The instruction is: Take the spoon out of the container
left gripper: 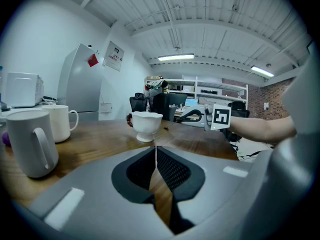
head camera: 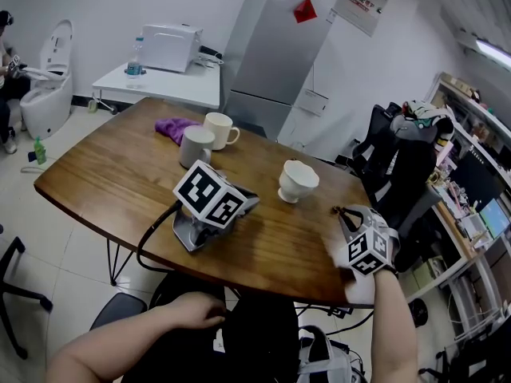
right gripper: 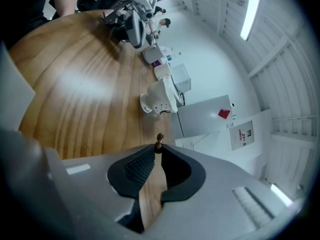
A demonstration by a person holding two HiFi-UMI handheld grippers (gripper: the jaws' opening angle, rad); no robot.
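Observation:
A white footed cup (head camera: 298,180) stands on the wooden table (head camera: 112,174); it also shows in the left gripper view (left gripper: 146,124) and the right gripper view (right gripper: 159,98). My right gripper (head camera: 343,212) is held over the table's right edge, to the right of the cup and apart from it. Its tips (right gripper: 159,149) are shut on a thin spoon, of which only a small dark brown knobbed end (right gripper: 160,139) sticks out. My left gripper (head camera: 250,203) lies on the table with no hand on it, pointing at the cup. Its jaws (left gripper: 156,148) are shut with nothing between them.
Two white mugs (head camera: 196,146) (head camera: 220,129) and a purple cloth (head camera: 174,126) sit at the table's far left. A black cable (head camera: 152,238) loops off the near edge. A black office chair (head camera: 399,166) stands at the right. A grey fridge (head camera: 271,54) stands behind.

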